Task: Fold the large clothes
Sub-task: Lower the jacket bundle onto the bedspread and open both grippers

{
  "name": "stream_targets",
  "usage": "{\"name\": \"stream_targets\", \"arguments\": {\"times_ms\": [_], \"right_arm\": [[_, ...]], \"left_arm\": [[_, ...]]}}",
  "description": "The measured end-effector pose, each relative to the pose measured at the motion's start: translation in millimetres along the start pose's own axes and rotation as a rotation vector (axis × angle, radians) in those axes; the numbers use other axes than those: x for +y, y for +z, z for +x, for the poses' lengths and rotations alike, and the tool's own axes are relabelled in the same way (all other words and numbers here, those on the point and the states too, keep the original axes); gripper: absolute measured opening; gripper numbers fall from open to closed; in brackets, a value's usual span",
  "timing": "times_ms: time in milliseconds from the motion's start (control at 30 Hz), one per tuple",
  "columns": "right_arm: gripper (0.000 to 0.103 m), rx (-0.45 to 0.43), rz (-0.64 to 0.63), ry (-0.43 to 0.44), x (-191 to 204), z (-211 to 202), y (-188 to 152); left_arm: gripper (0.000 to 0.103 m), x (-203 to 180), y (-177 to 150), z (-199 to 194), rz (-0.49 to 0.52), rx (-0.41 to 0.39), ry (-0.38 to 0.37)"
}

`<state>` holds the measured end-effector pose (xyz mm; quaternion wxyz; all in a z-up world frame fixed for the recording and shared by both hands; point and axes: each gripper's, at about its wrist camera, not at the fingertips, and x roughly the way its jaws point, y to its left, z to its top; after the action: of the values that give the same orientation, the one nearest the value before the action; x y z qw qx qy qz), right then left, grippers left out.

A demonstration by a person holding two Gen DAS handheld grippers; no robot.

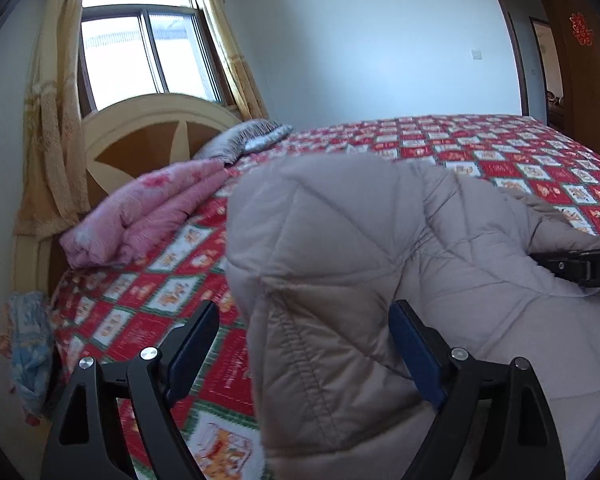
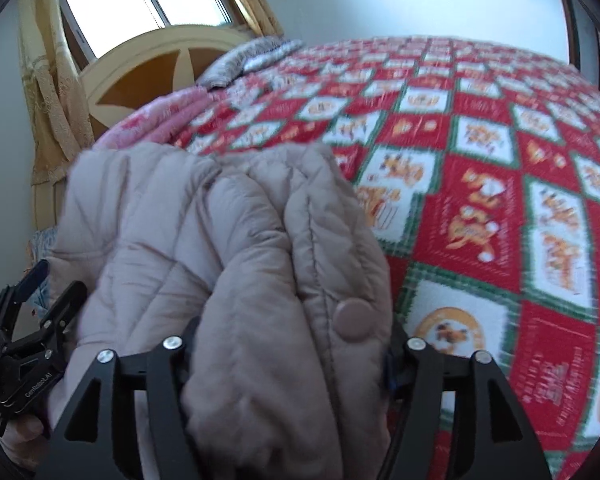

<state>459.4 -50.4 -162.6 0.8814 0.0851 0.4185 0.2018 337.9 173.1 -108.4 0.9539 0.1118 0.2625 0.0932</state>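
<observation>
Beige quilted coat (image 1: 380, 280) bunched on red patterned bedspread (image 1: 480, 152), near folded pink blanket (image 1: 140, 216) by headboard (image 1: 148, 128); left gripper (image 1: 304, 344) jaws wide, coat fold between them; right gripper (image 2: 292, 344) jaws wide around thick coat bundle, grip uncertain.

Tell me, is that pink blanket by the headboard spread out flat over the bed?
No, the pink blanket lies folded in a thick bundle on the bedspread near the headboard.
</observation>
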Motion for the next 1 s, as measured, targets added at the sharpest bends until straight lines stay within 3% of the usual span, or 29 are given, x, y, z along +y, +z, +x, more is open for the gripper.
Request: {"name": "stream_targets", "arguments": {"times_ms": [100,233,400,667,1000], "right_arm": [[0.086,-0.082,-0.011,-0.034,5.5,-38.2,-2.4],[0.089,-0.176,-0.019,-0.054,16.2,-90.5,-9.4],[0.094,-0.248,-0.052,-0.063,34.5,-128.0,-21.6],[0.094,-0.289,-0.083,-0.064,49.5,-154.7,-33.3],[0.094,-0.301,-0.080,-0.060,48.9,-167.9,-42.7]], "left_arm": [[0.087,10.8,6.9,-38.3,-0.032,-0.060,-0.022],[0.087,17.4,11.8,-79.5,-0.042,-0.106,-0.026],[0.087,20.7,10.9,-125.8,-0.032,-0.180,-0.044],[0.087,25.0,13.7,-155.3,-0.059,-0.233,-0.057],[0.088,24.3,14.8,-162.9,-0.068,-0.247,-0.062]]}}
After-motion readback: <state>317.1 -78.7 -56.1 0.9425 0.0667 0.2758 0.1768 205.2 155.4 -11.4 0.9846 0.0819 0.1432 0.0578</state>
